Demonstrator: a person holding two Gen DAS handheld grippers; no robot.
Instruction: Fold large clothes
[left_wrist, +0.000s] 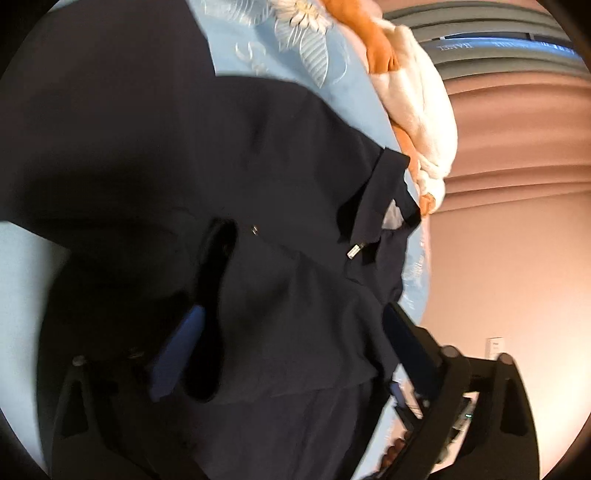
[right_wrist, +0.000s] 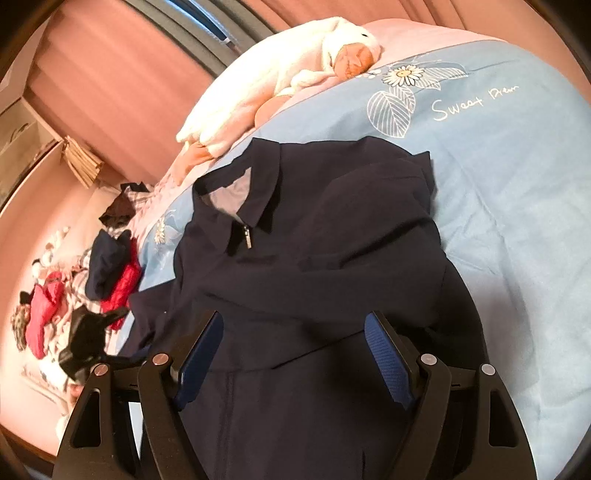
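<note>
I have the navy jacket (right_wrist: 317, 236) lying front-up on the light blue bedspread (right_wrist: 517, 206), collar (right_wrist: 258, 192) toward the far side near the white plush toy (right_wrist: 280, 77), zip pull (right_wrist: 246, 236) just below the collar. One sleeve (right_wrist: 369, 266) is laid across the chest, and the hem end runs toward me under both tools.

My right gripper (right_wrist: 295, 354) hangs over the lower body of the jacket with its blue pads (right_wrist: 388, 358) spread wide and nothing between them; the cloth lies flat beneath, not pinched. My left gripper (left_wrist: 291, 354) is also spread wide above the dark fabric, empty, with the collar and zip pull off to its far right in that view. That view is blurred, so I cannot tell whether its left pad (left_wrist: 177, 354) brushes the cloth.

I judge the step in hand to be taking hold of the near hem to bring it up toward the collar. To do it well, I want each tool at one corner of the hem, well apart, so the fold line stays straight. I should dip low enough to catch every layer and close firmly before lifting. Then lift both sides evenly and lay the hem down just short of the collar, keeping the crossed sleeve from sliding out. The pile of clothes (right_wrist: 110, 273) at the left edge of the bed stays clear of my path.
</note>
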